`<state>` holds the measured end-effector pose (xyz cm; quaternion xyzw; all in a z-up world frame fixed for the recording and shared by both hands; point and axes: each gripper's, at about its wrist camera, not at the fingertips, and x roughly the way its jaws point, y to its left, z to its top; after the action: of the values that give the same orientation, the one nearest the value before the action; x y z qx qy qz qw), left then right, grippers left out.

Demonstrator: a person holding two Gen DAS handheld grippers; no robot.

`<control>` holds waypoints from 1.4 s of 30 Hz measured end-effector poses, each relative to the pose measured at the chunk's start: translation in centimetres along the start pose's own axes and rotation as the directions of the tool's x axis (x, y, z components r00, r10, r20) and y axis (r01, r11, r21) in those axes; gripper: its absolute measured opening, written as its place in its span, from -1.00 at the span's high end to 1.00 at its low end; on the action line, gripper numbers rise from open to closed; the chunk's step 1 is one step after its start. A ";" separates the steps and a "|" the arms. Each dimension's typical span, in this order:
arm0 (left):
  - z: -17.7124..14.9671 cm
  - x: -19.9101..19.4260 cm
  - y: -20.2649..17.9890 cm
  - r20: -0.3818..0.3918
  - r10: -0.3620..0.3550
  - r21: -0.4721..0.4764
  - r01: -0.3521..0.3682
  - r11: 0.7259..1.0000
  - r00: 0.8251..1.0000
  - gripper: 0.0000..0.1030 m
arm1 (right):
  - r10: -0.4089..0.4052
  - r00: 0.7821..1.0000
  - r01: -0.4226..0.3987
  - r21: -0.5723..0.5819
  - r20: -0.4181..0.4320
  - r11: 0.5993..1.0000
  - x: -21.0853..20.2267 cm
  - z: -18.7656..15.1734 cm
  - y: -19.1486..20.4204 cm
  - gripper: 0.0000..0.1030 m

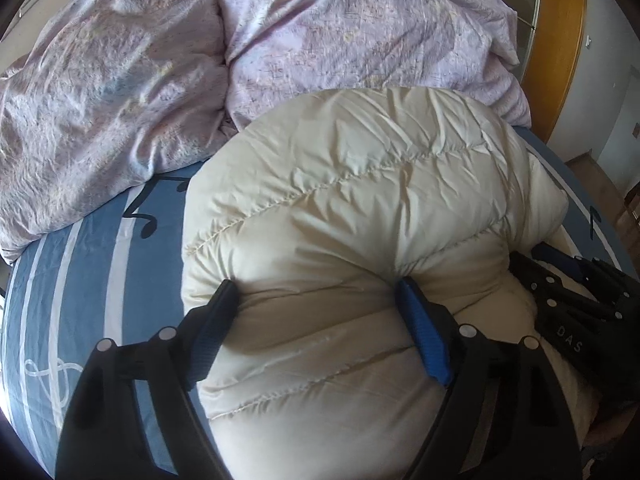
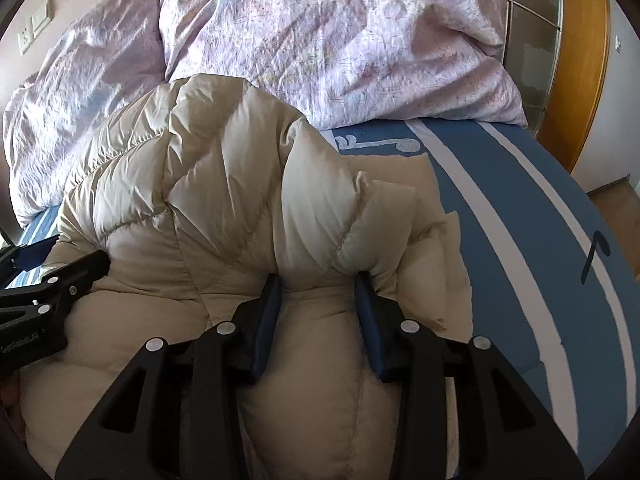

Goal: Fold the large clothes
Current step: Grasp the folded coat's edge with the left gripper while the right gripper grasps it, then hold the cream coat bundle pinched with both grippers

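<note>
"DAS" is readable on the right gripper (image 1: 560, 276). A puffy cream quilted down jacket (image 1: 360, 208) lies bunched on the blue striped bed (image 1: 80, 280). Both grippers' jaws clench its near folds, the left gripper (image 1: 320, 312) wider.

jacket: cream quilted down jacket (image 1: 360, 208) | bunched, puffy | on bed

lilac duvet (image 1: 120, 80) bunched at back | blue striped sheet (image 2: 500, 216) | wooden door frame (image 1: 560, 40)
</note>
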<state>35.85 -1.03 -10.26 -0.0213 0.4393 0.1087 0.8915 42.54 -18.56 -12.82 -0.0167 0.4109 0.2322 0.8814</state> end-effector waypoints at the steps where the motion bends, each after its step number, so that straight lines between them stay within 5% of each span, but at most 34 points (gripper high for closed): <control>1: 0.0 0.2 0.0 0.000 -0.002 -0.005 0.002 1.000 1.000 -0.62 | 0.000 1.000 0.000 0.003 0.010 1.000 0.1 -0.2 -0.1 0.23; 9: -0.3 2.1 1.7 -0.014 -0.030 -0.088 0.028 0.996 0.999 -0.86 | 0.004 0.999 -0.003 -0.006 0.043 1.000 1.1 -0.4 0.3 0.22; 42: -1.2 2.9 1.3 0.028 0.011 -0.084 -0.008 0.996 1.000 -0.97 | -0.002 0.999 0.002 -0.009 0.046 1.000 1.4 -0.7 0.4 0.19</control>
<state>36.36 0.60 -13.20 -0.0551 0.4217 0.1316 0.8954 42.67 -17.82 -14.22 -0.0157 0.3897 0.2333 0.8908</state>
